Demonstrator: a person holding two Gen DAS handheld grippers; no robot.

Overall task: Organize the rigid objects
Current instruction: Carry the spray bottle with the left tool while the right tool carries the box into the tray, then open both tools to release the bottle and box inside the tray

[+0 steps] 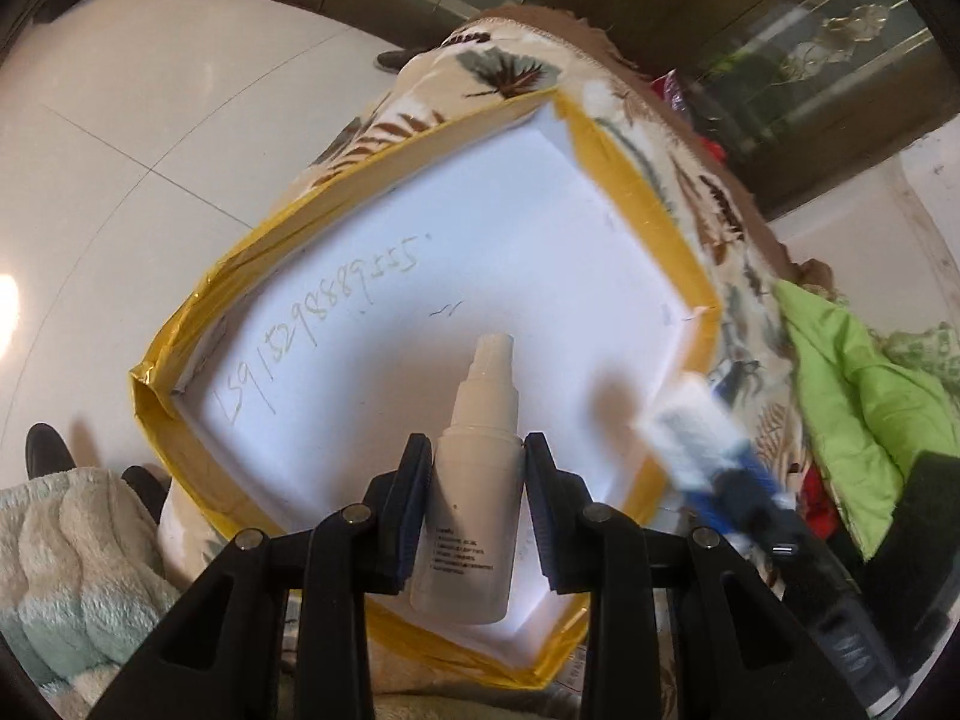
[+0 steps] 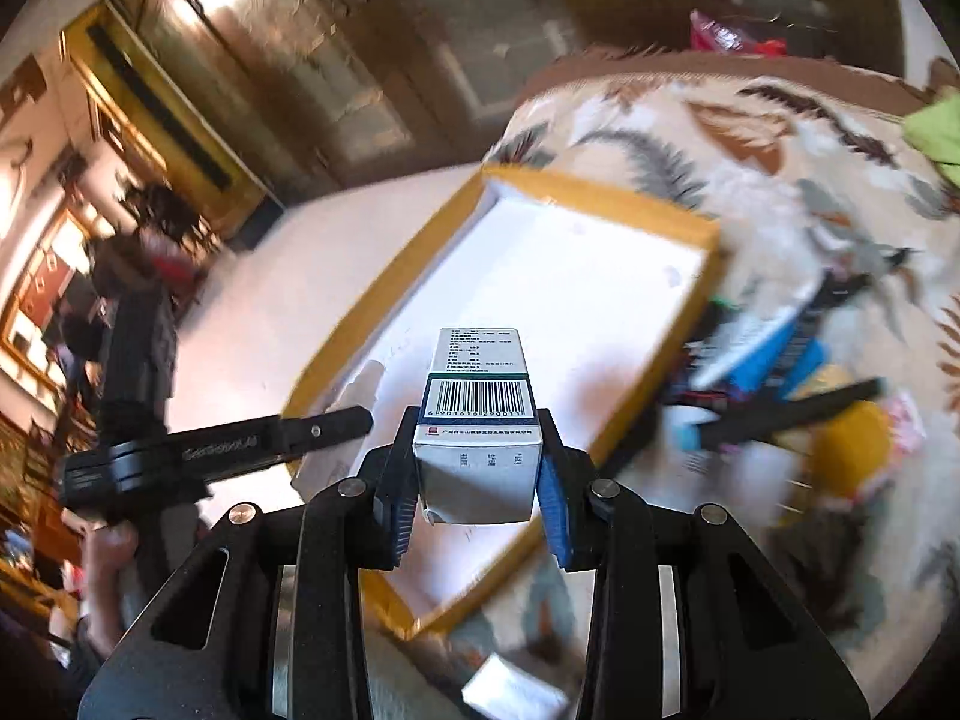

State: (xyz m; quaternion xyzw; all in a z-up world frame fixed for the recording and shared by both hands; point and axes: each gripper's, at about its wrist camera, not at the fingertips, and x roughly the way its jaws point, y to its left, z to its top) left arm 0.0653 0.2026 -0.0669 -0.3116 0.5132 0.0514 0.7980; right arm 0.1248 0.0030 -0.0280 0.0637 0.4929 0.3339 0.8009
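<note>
My left gripper (image 1: 477, 468) is shut on a white spray bottle (image 1: 474, 498) and holds it over the near part of a shallow white box with yellow taped rim (image 1: 648, 192). My right gripper (image 2: 477, 468) is shut on a small medicine carton with a barcode (image 2: 480, 420), held above the same box (image 2: 600, 189). The right gripper with its carton shows blurred at the box's right edge in the left wrist view (image 1: 696, 438). The left gripper's black body (image 2: 210, 450) crosses the left side of the right wrist view.
The box lies on a leaf-patterned cloth (image 1: 498, 66) over a table. A green cloth (image 1: 852, 372) lies at the right. A pile of mixed items, blue and yellow (image 2: 810, 372), sits right of the box. A fluffy blanket (image 1: 66, 546) is at the lower left.
</note>
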